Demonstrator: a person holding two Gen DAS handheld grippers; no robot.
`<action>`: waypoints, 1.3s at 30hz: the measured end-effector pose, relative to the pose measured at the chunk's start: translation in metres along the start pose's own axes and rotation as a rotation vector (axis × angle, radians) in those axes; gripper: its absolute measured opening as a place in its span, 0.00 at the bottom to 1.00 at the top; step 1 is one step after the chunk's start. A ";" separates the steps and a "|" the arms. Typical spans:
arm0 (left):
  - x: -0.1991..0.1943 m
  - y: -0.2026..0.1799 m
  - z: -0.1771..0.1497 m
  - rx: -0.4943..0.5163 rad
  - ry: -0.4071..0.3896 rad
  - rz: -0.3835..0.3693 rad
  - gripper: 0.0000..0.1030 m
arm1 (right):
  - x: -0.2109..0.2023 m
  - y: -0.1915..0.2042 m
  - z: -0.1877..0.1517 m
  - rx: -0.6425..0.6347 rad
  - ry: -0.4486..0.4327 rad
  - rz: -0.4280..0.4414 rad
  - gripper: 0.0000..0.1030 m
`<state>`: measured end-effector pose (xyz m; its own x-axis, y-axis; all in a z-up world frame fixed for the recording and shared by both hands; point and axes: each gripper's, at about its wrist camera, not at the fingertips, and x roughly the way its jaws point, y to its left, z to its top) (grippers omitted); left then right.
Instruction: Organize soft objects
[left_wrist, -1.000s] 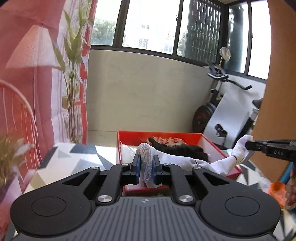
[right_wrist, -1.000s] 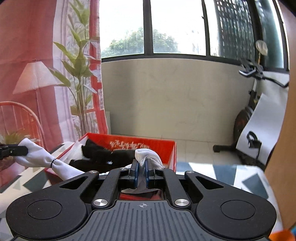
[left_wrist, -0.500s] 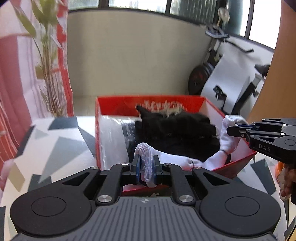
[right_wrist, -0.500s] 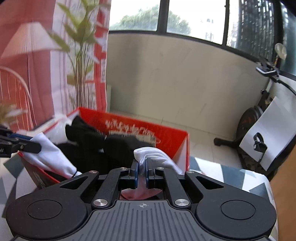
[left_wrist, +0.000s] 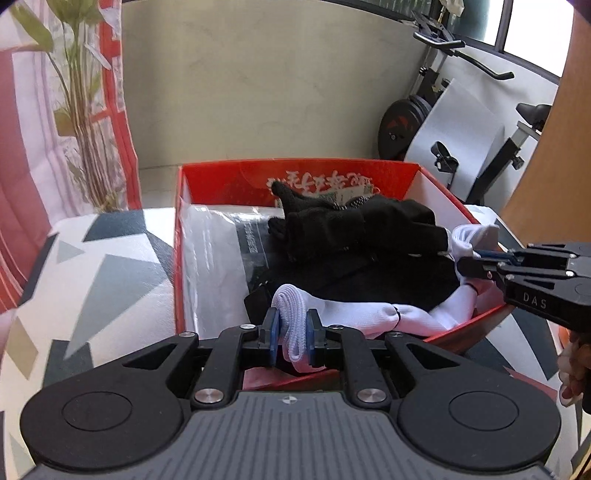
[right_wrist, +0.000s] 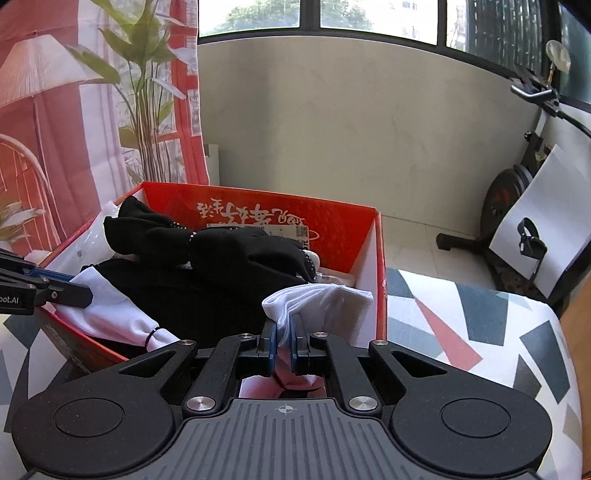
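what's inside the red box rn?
Red box holds black socks or gloves, a clear plastic bag along one side, and white socks draped across the front. The box floor is covered.

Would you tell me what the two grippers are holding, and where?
One white sock, stretched between them: the left gripper pinches its ribbed cuff, the right gripper its opposite end.

Bright daylight pours in through the windows at the back — their panes are blown out to glare. Both views are sharp at centre, with strong fisheye bending at the edges — soft shadows, no motion blur.
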<state>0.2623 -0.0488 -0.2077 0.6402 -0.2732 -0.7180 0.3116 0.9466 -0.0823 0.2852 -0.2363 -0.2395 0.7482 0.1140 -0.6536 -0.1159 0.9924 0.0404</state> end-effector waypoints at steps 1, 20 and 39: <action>-0.002 -0.001 0.001 0.003 -0.007 0.003 0.19 | 0.000 -0.001 0.000 0.006 0.001 0.005 0.07; -0.030 -0.002 0.011 -0.028 -0.127 0.042 0.79 | 0.011 0.016 0.013 0.020 -0.007 0.003 0.23; -0.114 -0.008 0.010 -0.069 -0.292 0.154 1.00 | -0.096 0.030 0.033 0.013 -0.218 -0.157 1.00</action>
<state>0.1945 -0.0270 -0.1183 0.8534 -0.1540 -0.4980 0.1535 0.9872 -0.0423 0.2320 -0.2161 -0.1504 0.8796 -0.0357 -0.4745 0.0198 0.9991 -0.0384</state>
